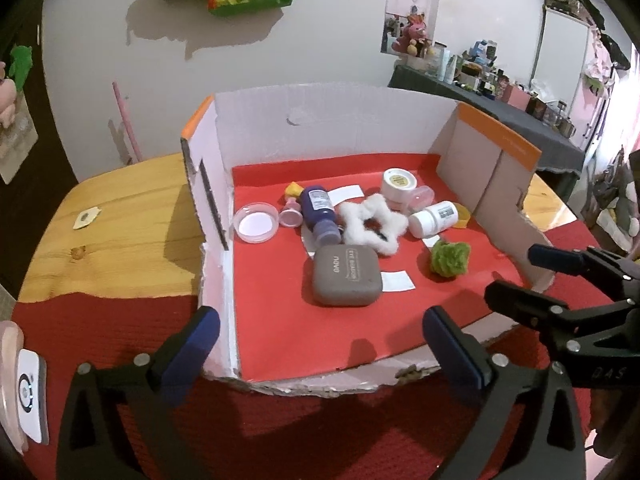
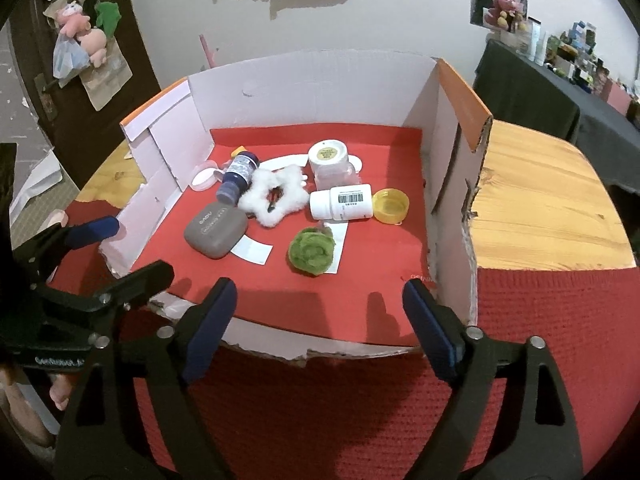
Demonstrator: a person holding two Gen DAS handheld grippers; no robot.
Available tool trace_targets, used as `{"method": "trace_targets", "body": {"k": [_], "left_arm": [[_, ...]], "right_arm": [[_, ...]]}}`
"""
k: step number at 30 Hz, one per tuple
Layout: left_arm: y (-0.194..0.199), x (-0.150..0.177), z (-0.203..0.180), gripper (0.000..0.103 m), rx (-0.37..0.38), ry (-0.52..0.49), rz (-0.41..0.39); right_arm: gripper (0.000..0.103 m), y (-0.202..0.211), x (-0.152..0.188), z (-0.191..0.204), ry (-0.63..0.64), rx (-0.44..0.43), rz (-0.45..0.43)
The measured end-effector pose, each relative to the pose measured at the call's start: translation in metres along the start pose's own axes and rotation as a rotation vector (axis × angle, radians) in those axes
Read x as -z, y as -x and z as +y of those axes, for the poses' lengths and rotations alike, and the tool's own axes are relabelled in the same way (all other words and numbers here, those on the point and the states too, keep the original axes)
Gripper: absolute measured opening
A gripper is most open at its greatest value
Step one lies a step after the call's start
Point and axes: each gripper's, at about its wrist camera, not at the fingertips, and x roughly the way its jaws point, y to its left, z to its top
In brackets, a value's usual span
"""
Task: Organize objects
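Note:
An open cardboard box (image 1: 320, 128) (image 2: 304, 92) with a red floor holds several small items: a grey eye-shadow case (image 1: 346, 276) (image 2: 216, 230), a blue bottle (image 1: 320, 216) (image 2: 236, 178), a white fluffy scrunchie (image 1: 374, 222) (image 2: 276, 196), a green fuzzy ball (image 1: 450, 258) (image 2: 312, 250), a white bottle lying down (image 1: 434, 218) (image 2: 342, 202), a white jar (image 1: 398, 186) (image 2: 328, 160) and a yellow cap (image 2: 391, 205). My left gripper (image 1: 320, 340) is open and empty before the box's front edge. My right gripper (image 2: 320, 316) is open and empty there too.
The box stands on a red cloth (image 2: 360, 408) over a wooden table (image 1: 120, 220) (image 2: 536, 196). A clear round lid (image 1: 256, 222) lies at the box's left wall. The right gripper shows in the left wrist view (image 1: 540, 280). A white device (image 1: 30, 396) lies at the left edge.

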Motion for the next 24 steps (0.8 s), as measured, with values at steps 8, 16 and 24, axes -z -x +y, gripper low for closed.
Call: {"method": "trace_targets", "body": {"k": [8, 16, 24], "left_arm": [[0.004, 0.002, 0.001, 0.103, -0.001, 0.003, -0.010], [0.012, 0.001, 0.002, 0.103, -0.028, 0.011, -0.031], [0.012, 0.002, 0.009, 0.103, -0.045, 0.024, -0.024]], "right_arm": [[0.100, 0.004, 0.001, 0.001, 0.012, 0.012, -0.017], [0.100, 0.007, 0.003, 0.000, 0.007, 0.018, -0.023], [0.100, 0.007, 0.003, 0.002, 0.010, 0.019, -0.022]]}}
